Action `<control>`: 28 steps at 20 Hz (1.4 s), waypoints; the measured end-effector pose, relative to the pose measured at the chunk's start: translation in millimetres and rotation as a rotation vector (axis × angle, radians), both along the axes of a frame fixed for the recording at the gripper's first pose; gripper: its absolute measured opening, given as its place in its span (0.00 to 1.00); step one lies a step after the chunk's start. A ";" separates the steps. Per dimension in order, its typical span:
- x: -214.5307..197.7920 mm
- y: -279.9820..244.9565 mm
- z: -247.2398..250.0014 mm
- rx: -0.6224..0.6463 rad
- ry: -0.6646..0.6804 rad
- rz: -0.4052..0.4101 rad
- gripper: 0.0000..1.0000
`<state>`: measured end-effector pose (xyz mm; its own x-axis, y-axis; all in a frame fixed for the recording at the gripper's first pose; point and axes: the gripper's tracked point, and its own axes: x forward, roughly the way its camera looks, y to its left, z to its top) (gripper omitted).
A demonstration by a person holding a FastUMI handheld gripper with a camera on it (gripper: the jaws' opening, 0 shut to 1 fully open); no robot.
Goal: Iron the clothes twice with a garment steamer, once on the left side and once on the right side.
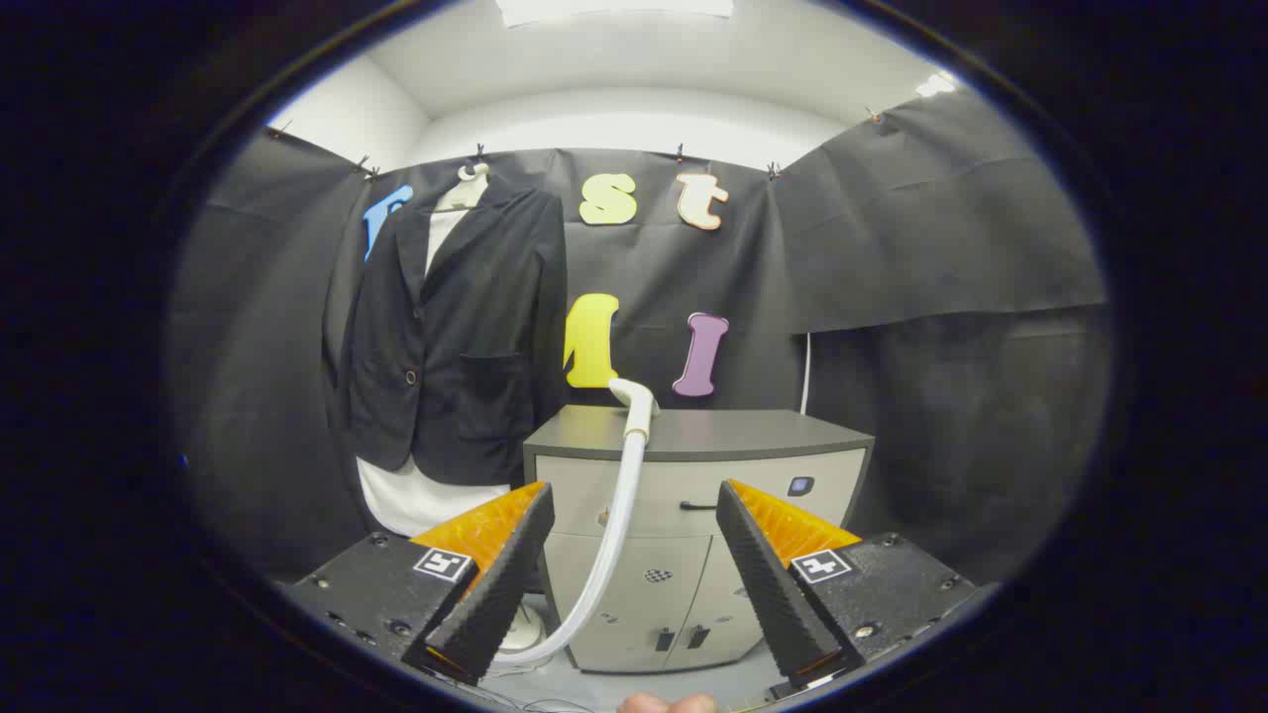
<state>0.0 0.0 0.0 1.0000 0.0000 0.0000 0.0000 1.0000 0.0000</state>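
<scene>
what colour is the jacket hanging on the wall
Dark navy, nearly black, over a white garment; the jacket shows in the gripper view, beyond the open fingers.

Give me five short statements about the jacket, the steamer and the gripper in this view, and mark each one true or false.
1. The dark jacket hangs on a hanger against the booth wall. True.
2. The gripper is shut on the steamer hose. False: its fingers stand open, and the hose runs up between them, farther off.
3. The steamer head rests on top of the cabinet. True.
4. The jacket lies folded on the cabinet. False: it hangs beside it.
5. A white garment shows under the jacket. True.
</scene>
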 end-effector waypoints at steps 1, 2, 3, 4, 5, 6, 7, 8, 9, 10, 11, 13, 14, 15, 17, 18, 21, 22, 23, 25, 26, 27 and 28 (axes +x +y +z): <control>2.1 -4.5 -1.1 0.000 0.005 -0.004 1.00; 2.8 -9.6 -1.2 0.001 0.006 -0.007 1.00; 3.2 -12.3 -1.8 0.002 0.004 -0.008 1.00; 3.2 -14.8 -2.1 -0.001 0.002 -0.010 1.00; 5.0 -18.8 -3.2 -0.003 -0.002 -0.017 1.00; 6.2 -23.5 -4.3 0.001 -0.001 -0.026 1.00; 7.4 -25.7 -7.8 0.011 0.005 -0.029 1.00; 7.8 -27.6 -10.0 0.023 0.013 -0.029 1.00; 9.5 -29.4 -12.6 0.032 0.023 -0.026 1.00; 10.5 -32.0 -13.9 0.035 0.033 -0.023 1.00; 12.8 -36.3 -14.4 0.037 0.039 -0.029 1.00; 15.7 -42.2 -14.9 0.038 0.047 -0.039 1.00; 16.1 -43.4 -14.4 0.035 0.052 -0.041 1.00; 16.0 -42.7 -14.3 0.031 0.053 -0.043 1.00; 15.6 -39.7 -10.9 0.025 0.053 -0.048 1.00; 14.9 -36.1 -8.9 0.026 0.054 -0.050 1.00; 15.0 -25.4 -4.8 0.019 0.061 -0.050 1.00; 15.5 -21.5 -1.0 0.015 0.059 -0.053 1.00; 16.8 -18.3 4.2 0.014 0.056 -0.059 1.00; 20.1 -11.9 13.6 0.024 0.058 -0.066 1.00; 22.5 -9.0 19.7 0.031 0.062 -0.069 1.00; 26.6 -6.8 24.4 0.036 0.068 -0.074 1.00; 31.9 -5.7 31.2 0.043 0.074 -0.081 1.00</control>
